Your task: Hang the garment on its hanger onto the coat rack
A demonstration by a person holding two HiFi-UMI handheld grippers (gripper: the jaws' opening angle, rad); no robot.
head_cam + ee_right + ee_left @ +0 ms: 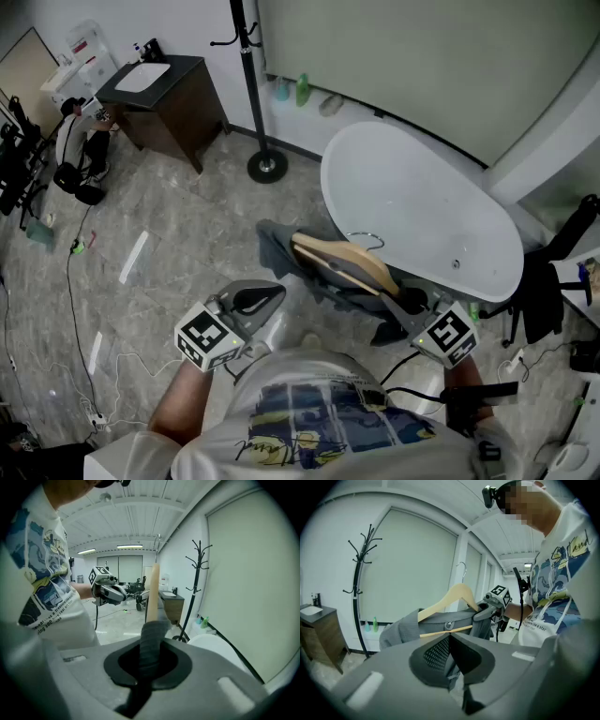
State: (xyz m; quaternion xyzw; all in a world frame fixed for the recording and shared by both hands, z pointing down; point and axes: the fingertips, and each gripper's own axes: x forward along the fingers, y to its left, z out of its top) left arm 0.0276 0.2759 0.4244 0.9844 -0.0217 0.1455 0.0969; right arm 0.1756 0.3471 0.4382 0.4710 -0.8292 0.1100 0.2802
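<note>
A grey garment (281,251) lies draped over a wooden hanger (345,262), held level between my two grippers above the floor by the tub. My right gripper (412,305) (147,660) is shut on the hanger's cloth-covered end (151,634). My left gripper (267,298) (451,660) has its pads together, with a fold of the grey cloth (452,674) pinched between them. In the left gripper view, the hanger (450,599) and its metal hook (461,566) show beyond the jaws. The black coat rack (251,84) (357,583) (194,583) stands well ahead against the wall.
A white bathtub (422,206) lies to the right of the rack's round base (267,167). A dark cabinet (169,98) with a white sink stands far left. Two bottles (302,90) sit on the ledge behind the rack. Cables (75,281) trail over the floor at left.
</note>
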